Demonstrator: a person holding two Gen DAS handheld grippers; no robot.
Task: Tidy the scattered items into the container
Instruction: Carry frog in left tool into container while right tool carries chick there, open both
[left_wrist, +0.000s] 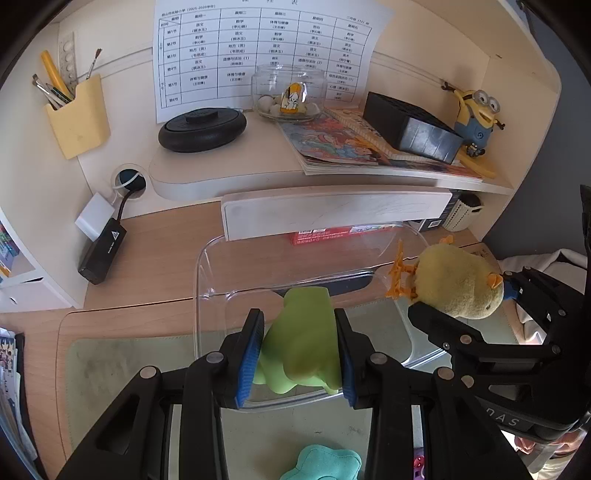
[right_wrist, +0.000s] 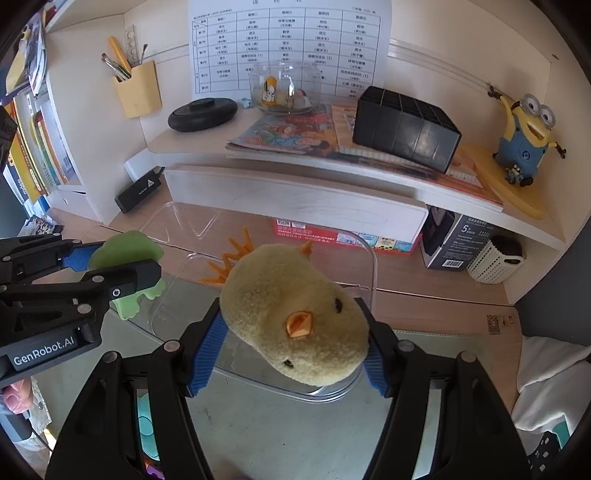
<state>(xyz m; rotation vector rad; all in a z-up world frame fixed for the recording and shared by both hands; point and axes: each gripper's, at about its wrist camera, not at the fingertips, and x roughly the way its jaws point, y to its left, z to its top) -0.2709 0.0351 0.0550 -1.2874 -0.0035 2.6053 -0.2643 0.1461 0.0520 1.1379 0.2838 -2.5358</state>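
A clear plastic container (left_wrist: 207, 266) stands on the desk mat; it also shows in the right wrist view (right_wrist: 371, 258). My left gripper (left_wrist: 300, 325) is shut on a light green soft toy (left_wrist: 303, 339) and holds it over the container; the toy also shows in the right wrist view (right_wrist: 125, 251). My right gripper (right_wrist: 291, 332) is shut on a yellow plush chick (right_wrist: 295, 314) with orange feet, held over the container's right side. The chick also shows in the left wrist view (left_wrist: 458, 280). A teal soft toy (left_wrist: 321, 461) lies on the mat below the left gripper.
A white raised shelf (left_wrist: 258, 173) behind the container carries books (left_wrist: 332, 144), a black box (left_wrist: 410, 129), a glass jar (left_wrist: 288, 92), a black disc (left_wrist: 203, 129) and a Minion figure (left_wrist: 476, 114). A red box (right_wrist: 332, 234) lies under it. A black adapter (left_wrist: 103, 251) sits at left.
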